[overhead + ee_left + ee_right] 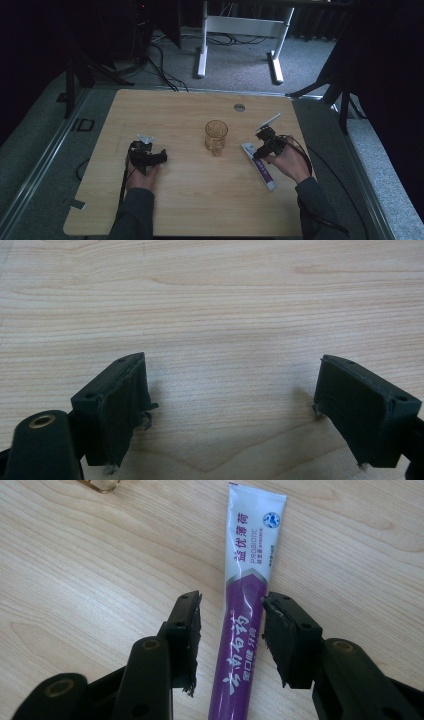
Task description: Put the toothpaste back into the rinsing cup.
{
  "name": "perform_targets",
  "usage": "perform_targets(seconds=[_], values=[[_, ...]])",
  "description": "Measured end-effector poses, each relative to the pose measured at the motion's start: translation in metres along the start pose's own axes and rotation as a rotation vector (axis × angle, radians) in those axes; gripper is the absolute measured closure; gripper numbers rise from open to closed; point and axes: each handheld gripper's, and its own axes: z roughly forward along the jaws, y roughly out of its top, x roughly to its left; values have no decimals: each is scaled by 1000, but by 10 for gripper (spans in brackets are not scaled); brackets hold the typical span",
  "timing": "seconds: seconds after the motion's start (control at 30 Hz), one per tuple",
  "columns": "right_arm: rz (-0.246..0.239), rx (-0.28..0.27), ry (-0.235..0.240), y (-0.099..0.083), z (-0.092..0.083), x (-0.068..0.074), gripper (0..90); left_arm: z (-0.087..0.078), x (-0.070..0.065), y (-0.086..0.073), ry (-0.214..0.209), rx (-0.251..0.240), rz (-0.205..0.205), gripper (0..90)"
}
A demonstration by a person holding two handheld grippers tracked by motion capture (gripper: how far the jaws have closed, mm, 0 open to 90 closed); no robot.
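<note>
A white and purple toothpaste tube (261, 169) lies flat on the wooden table (190, 200), right of centre. My right gripper (257, 153) is lowered over its upper part. In the right gripper view the tube (248, 580) runs between the two black pads; the right gripper (232, 607) is open, with a gap on the left side and the right pad close to the tube's edge. An amber drinking glass (216, 136) stands upright at the table's middle. My left gripper (152, 156) rests at the left, and in its own view the left gripper (232, 365) is wide open above bare wood.
A round cable hole (239, 107) sits near the table's far edge. A white desk frame (240, 25) and cables lie on the carpet beyond. The base of the glass (102, 484) peeks in at the top of the right gripper view.
</note>
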Motion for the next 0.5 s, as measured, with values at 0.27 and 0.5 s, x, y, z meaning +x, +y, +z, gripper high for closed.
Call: perform_targets(seconds=[0.27,0.5], values=[[0,23,-1,1,4,-1,578,0,0,0,0,0,0,142],[0,36,-3,2,7,-1,578,0,0,0,0,0,0,142]])
